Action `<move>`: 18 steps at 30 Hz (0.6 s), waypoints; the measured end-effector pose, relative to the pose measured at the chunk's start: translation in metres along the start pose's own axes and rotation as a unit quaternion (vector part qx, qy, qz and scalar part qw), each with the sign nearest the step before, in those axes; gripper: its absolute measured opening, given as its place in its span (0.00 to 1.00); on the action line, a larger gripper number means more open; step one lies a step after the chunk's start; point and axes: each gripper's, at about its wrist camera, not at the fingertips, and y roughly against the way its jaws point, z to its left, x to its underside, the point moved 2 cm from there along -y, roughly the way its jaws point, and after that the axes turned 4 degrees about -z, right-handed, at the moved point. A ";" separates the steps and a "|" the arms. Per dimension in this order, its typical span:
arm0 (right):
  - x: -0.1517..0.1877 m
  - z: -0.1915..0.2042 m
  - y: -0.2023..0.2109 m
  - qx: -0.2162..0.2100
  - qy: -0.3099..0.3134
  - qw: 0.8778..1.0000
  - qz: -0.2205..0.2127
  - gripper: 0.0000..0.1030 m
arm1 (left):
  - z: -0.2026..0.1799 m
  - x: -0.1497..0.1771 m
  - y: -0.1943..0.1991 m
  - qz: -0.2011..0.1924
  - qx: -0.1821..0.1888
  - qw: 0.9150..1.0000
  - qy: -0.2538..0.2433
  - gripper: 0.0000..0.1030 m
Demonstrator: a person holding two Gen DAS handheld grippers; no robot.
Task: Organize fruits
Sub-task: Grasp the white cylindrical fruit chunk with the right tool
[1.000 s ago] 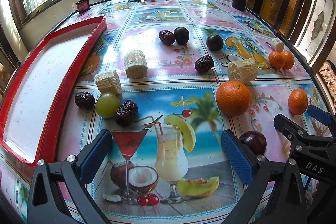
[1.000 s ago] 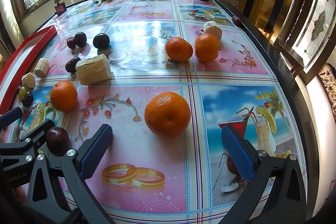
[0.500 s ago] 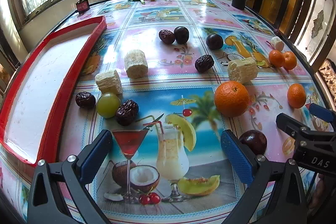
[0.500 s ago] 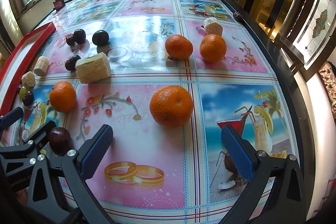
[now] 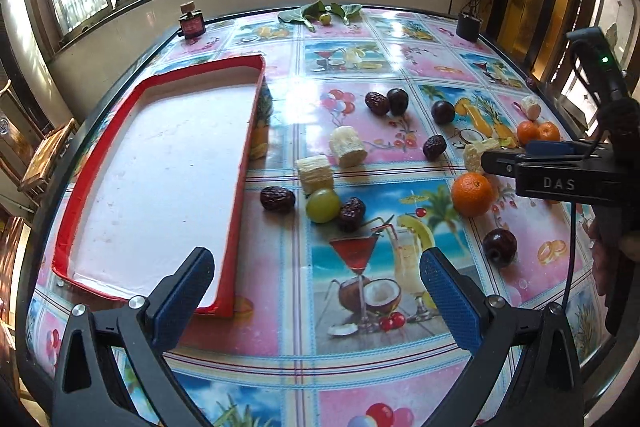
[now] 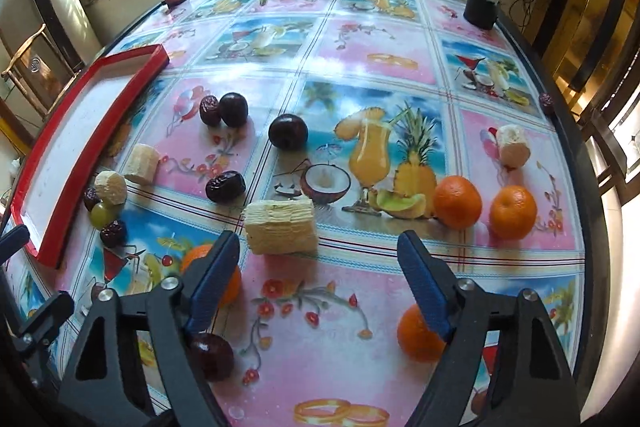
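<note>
A red-rimmed white tray lies at the table's left with nothing in it. To its right are a green grape, dark dates, corn pieces, an orange and a plum. My left gripper hovers open over the tray's near corner, holding nothing. My right gripper is open above the table, just short of a corn piece. One orange sits under its right finger and another orange is half hidden behind its left finger. Two oranges lie ahead on the right.
A perfume bottle, leaves with a small green fruit and a black pot stand along the far edge. A dark plum and more dates lie mid-table. The table's rim curves close on the right.
The left gripper has lifted and swung left, bringing the tray under its left finger. The right gripper has risen and moved forward past the near orange towards the corn piece.
</note>
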 end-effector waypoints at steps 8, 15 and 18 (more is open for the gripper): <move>-0.001 0.009 -0.013 -0.030 0.011 0.999 0.017 0.39 | 0.012 -0.002 -0.001 0.002 0.006 1.000 0.002 0.99; 0.010 -0.006 0.007 -0.044 -0.013 0.999 0.007 0.39 | 0.001 -0.016 -0.017 0.028 0.071 0.997 0.013 0.94; 0.018 -0.013 0.015 -0.048 -0.025 0.999 0.005 0.39 | -0.005 -0.025 -0.032 0.052 0.087 0.995 0.010 0.87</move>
